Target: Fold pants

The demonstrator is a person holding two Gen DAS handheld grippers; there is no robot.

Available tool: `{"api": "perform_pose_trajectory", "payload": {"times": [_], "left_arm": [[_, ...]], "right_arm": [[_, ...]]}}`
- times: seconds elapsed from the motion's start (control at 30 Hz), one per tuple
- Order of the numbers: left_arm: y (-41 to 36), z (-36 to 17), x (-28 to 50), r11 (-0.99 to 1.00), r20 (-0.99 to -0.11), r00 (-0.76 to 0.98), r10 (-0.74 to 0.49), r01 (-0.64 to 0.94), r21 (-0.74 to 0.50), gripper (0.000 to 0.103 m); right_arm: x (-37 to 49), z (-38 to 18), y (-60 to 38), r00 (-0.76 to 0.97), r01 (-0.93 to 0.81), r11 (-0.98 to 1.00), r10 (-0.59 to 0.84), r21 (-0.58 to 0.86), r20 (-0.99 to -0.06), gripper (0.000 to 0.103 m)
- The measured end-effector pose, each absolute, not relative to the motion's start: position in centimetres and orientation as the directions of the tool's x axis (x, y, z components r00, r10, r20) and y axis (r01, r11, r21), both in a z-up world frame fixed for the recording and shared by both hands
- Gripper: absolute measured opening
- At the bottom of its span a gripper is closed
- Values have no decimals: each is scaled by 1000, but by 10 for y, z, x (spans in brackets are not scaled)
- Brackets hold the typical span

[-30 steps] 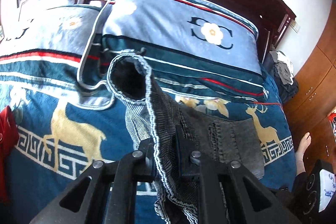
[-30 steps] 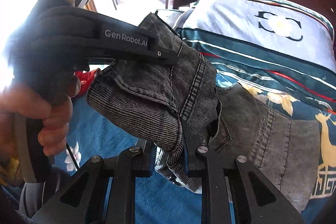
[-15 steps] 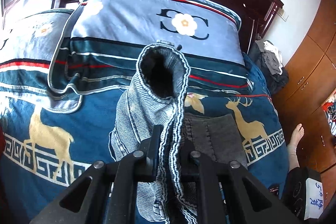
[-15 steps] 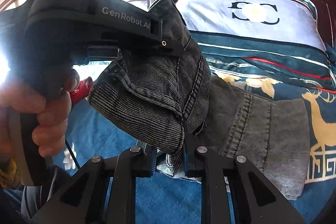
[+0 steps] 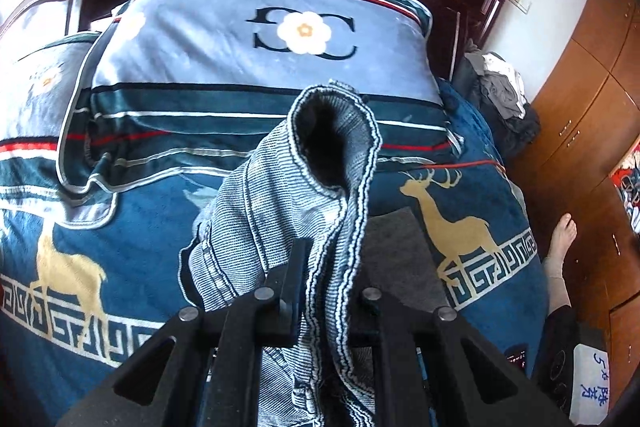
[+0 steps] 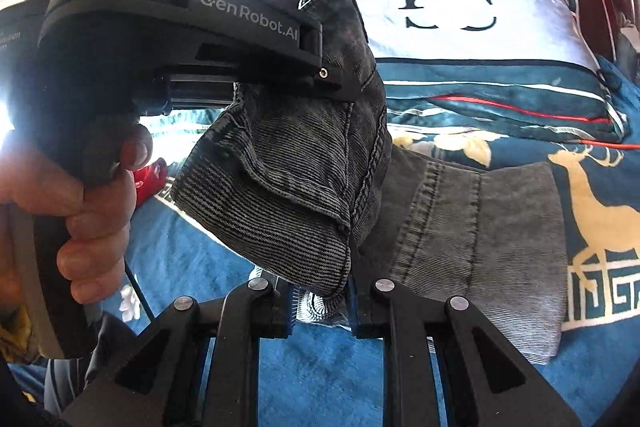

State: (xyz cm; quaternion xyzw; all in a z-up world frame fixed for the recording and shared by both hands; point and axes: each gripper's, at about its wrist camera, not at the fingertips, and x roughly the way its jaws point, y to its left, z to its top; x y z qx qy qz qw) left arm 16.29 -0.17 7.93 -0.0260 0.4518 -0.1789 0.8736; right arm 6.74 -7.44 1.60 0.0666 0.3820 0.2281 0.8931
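Left wrist view: left gripper (image 5: 326,291) clamped on a bunched edge of the grey denim pants (image 5: 280,227), lifted off the bed; an open tube of fabric stands up ahead of the jaws, toward the pillow (image 5: 264,39). Rest of the garment lies flat on the deer-print blanket (image 5: 100,227), just right of the fingers.

Right wrist view: right gripper (image 6: 320,303) pinches another corner of the raised pants (image 6: 304,167); left gripper (image 6: 240,39) grips the far upper corner, w/ the person's left hand (image 6: 92,211) on its handle. Flat part (image 6: 500,227) extends to the right, toward the blanket's (image 6: 600,359) right edge.

Key relation: both tools hold one end; the laid part lies to their right, long axis running left–right. The fold prob. carries the held end rightward over it; right gripper is nearer.
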Motion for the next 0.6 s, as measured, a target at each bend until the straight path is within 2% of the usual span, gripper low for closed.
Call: {"api": "perform_pose_trajectory", "payload": {"times": [0.6], "left_arm": [[-94, 57, 167, 903, -814, 453, -365, 384, -191, 13]], "right_arm": [[62, 4, -151, 622, -226, 902, 425, 368, -658, 17]]}}
